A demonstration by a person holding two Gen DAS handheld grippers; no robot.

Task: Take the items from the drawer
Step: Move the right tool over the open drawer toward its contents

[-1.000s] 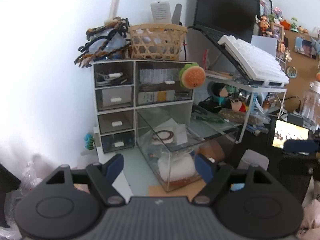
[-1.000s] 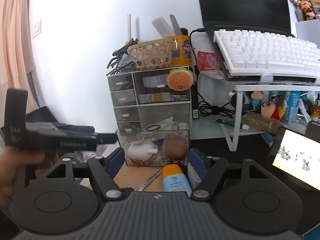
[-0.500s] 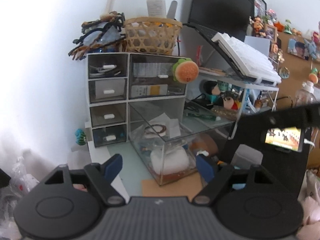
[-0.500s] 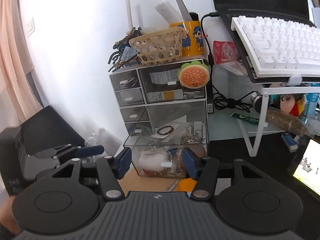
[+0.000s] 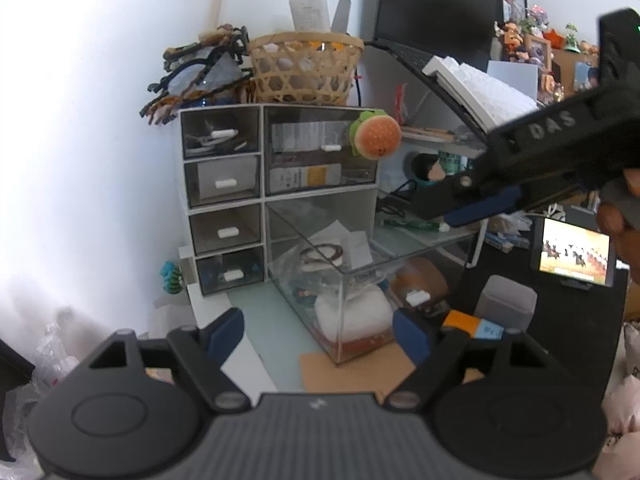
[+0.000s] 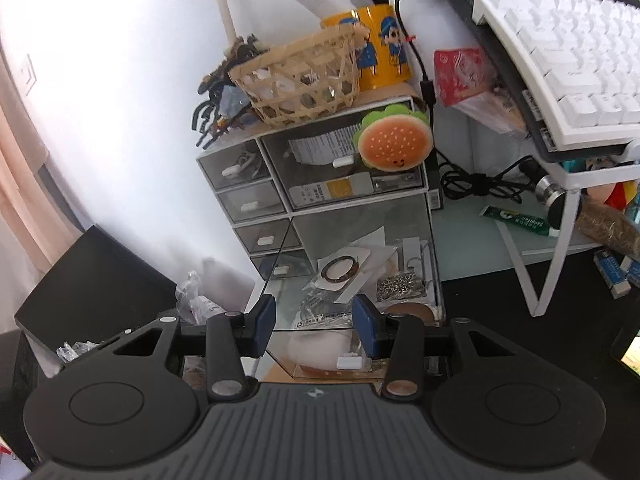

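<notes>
**A:** ok left wrist view first. The left gripper [image 5: 319, 332] has its blue-padded fingers [image 5: 226, 330] spread wide with nothing held; the front corner of the pulled-out clear acrylic drawer [image 5: 340, 280] just shows between them. That drawer sticks out of the bottom right of the white desktop drawer cabinet [image 5: 262, 200] on the table [image 5: 272, 312]. Inside it: a white rounded lump [image 5: 354, 314] at the front and a brown bead bracelet on a card [image 5: 322, 250] further back.

**B:** and the black thing coming in from the right?

**A:** That's the right gripper [image 5: 480, 210], in a person's hand [image 5: 618, 216], hanging above the drawer.

**B:** right wrist view?

**A:** Looks down into the drawer. The fingers are about half open and closing, gripping nothing, poised over the front edge. Plush burger toy [image 6: 394, 142] hangs on the cabinet, woven bamboo basket [image 6: 300, 78] sits on top.
</notes>
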